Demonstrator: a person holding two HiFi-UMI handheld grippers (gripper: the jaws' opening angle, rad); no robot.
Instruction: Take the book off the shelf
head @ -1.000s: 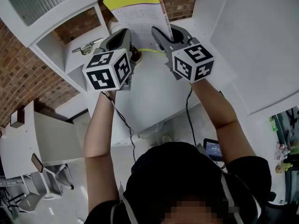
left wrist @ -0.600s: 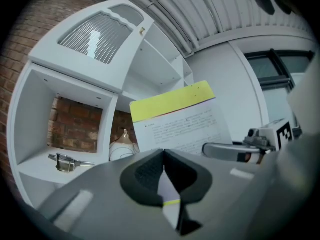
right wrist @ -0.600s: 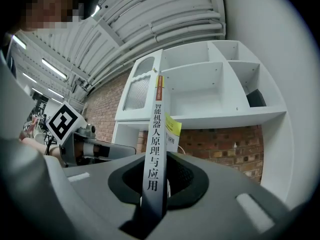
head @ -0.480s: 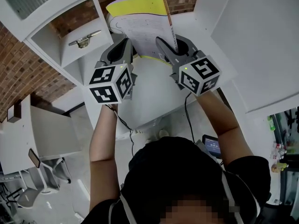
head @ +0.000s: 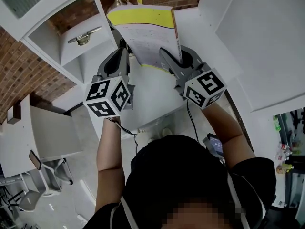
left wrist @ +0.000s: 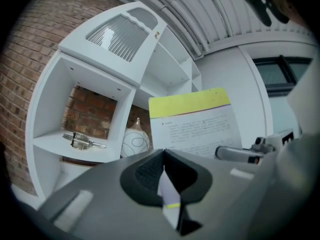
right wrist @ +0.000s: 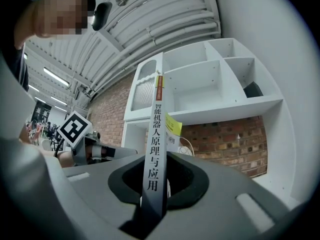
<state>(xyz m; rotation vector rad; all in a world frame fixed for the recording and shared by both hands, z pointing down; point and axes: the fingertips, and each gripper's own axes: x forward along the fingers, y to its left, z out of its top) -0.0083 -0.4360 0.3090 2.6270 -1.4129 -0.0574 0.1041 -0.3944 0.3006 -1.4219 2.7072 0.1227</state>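
The book [head: 147,32] has a white cover with a yellow band and a grey spine with printed characters [right wrist: 152,149]. It is held up in front of the white shelf unit [head: 71,46]. My right gripper [head: 167,56] is shut on the spine, which stands upright between its jaws [right wrist: 154,166]. My left gripper [head: 123,56] is at the book's lower left edge. It is shut on a thin white edge with a yellow stripe [left wrist: 167,191], while the cover [left wrist: 195,121] shows ahead of it.
A metal object [head: 84,36] lies in an open shelf compartment, with a white vase [left wrist: 136,140] in the one beside it. Brick wall [head: 19,70] backs the shelf. A white panel [head: 267,46] is at the right. A desk and chairs [head: 33,142] stand far below at the left.
Both grippers have drawn back toward me with the book. More of its yellow-banded cover shows, and it stands further out from the shelf.
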